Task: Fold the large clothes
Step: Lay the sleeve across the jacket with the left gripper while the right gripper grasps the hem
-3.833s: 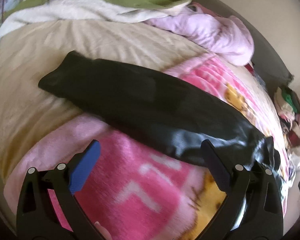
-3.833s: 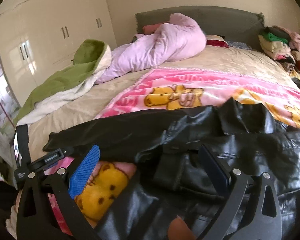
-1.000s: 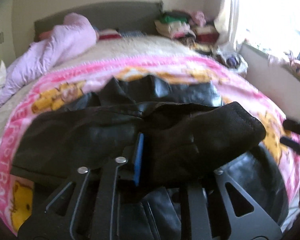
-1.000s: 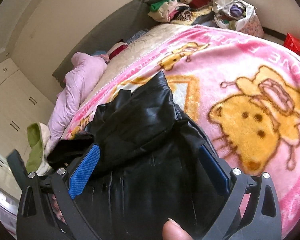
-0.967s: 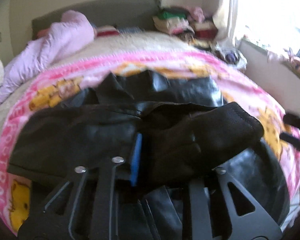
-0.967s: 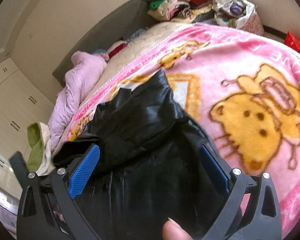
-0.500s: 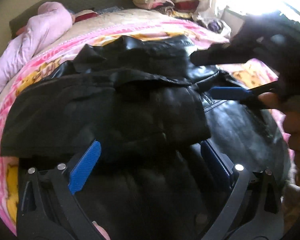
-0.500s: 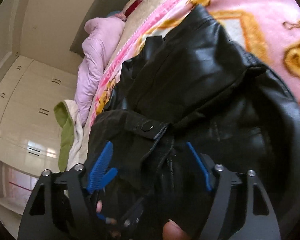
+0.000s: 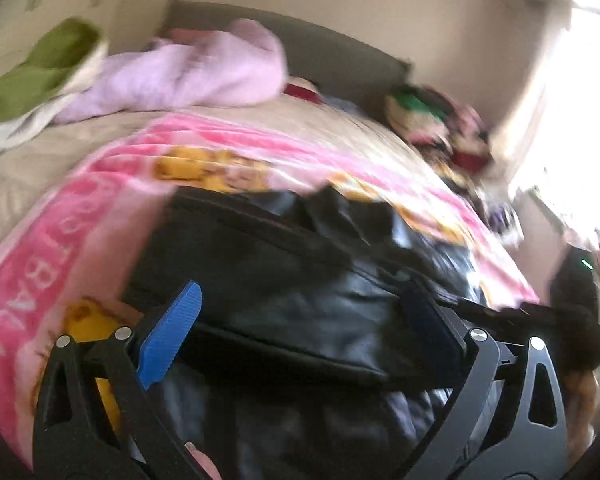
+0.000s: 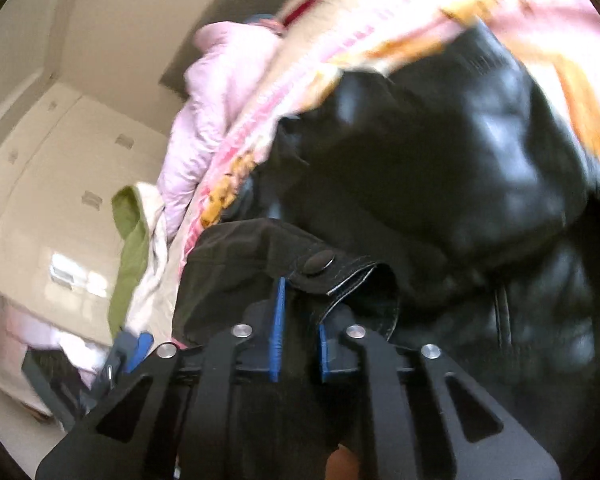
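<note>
The only writing you can read is the pale block lettering on the pink cartoon-print fleece blanket [image 9: 72, 216]: the letters "TBAL" run along its near left edge, cut off at both ends. Your black leather jacket [image 9: 300, 280] lies on that blanket on the bed, glossy and creased, with a matte black cuff [image 10: 260, 252] bearing a round press stud [image 10: 319, 260]. In the left wrist view a folded sleeve lies across the body, its long axis running from upper left to lower right. Your left gripper [image 9: 300, 320] has its jaws spread wide above the jacket, gripping nothing. Your right gripper [image 10: 298, 336] has just been closing, and its blue pads [image 10: 277, 320] are clamped on the jacket's cuff edge.
</note>
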`<act>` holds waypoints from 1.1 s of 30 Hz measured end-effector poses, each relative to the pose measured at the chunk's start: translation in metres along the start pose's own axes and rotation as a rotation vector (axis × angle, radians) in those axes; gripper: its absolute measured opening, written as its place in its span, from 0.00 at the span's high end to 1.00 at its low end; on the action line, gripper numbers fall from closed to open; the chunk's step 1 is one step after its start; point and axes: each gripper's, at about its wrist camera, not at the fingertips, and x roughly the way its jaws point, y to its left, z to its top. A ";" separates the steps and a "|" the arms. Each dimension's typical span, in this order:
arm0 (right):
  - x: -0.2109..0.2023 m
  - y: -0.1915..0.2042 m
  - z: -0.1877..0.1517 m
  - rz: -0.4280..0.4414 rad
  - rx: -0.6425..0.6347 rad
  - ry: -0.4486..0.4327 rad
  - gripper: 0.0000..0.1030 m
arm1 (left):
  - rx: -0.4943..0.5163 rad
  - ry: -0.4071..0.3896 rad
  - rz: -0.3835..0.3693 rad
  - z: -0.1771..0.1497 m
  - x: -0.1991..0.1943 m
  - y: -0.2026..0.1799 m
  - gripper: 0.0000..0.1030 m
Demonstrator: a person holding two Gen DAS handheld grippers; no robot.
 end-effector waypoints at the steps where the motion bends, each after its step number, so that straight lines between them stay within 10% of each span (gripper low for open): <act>1: -0.006 0.010 0.004 -0.020 -0.064 -0.028 0.88 | -0.034 -0.009 0.018 0.004 0.001 0.009 0.09; 8: -0.035 0.054 0.035 -0.127 -0.331 -0.146 0.89 | -0.259 -0.048 0.117 0.019 0.002 0.064 0.09; 21: -0.049 0.016 0.050 -0.252 -0.339 -0.206 0.89 | -0.159 -0.024 0.127 0.051 0.041 0.024 0.11; 25: -0.048 0.011 0.048 -0.266 -0.336 -0.199 0.89 | -0.109 0.085 0.108 0.041 0.076 0.011 0.43; 27: -0.047 0.010 0.048 -0.270 -0.335 -0.196 0.89 | -0.078 0.152 0.084 0.031 0.093 0.010 0.75; 33: -0.038 0.001 0.044 -0.309 -0.315 -0.158 0.89 | 0.066 0.311 0.087 0.003 0.124 0.005 0.85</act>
